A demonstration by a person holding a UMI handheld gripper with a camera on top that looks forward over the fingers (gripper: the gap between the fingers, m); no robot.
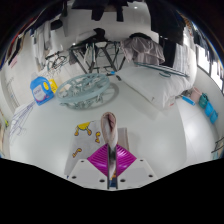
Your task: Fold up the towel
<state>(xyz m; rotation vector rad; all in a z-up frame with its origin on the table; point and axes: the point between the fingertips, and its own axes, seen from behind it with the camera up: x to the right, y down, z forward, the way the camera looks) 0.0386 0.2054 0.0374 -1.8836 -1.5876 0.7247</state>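
My gripper is low over a white table. Its two fingers, with magenta pads, stand close together and pinch a narrow fold of pale pinkish-beige towel. The fold rises from between the fingertips and points ahead of them. Only this pinched strip of towel shows; the rest is hidden below the fingers.
Small yellow pieces lie just left of the towel fold. Farther ahead are a clear tray and a blue object to the left. Dark stands and frames stand at the table's far side.
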